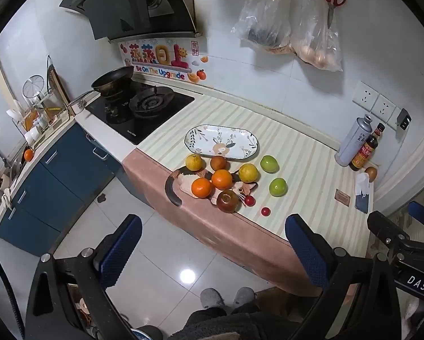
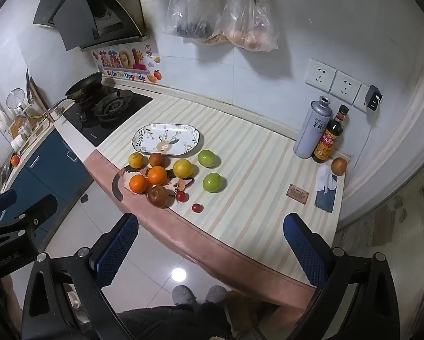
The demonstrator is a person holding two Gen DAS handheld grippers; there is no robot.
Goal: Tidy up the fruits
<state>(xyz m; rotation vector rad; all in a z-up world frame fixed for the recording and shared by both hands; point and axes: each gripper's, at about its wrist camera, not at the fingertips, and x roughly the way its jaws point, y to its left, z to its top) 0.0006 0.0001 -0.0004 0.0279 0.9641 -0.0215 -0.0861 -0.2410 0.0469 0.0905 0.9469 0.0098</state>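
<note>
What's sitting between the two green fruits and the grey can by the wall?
Nothing: between the green fruits and the grey can only bare striped mat shows, clearest in the right wrist view.

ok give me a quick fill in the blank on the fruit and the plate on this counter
1. The oval plate has ____ fruit on it.
2. The number of green fruits on the striped cloth is ____.
3. The two small red tomatoes lie nearer the counter's ____ edge than the plate does.
4. The jaws of the left gripper and the right gripper are both ____.

Missing words: no; two; front; open
</note>
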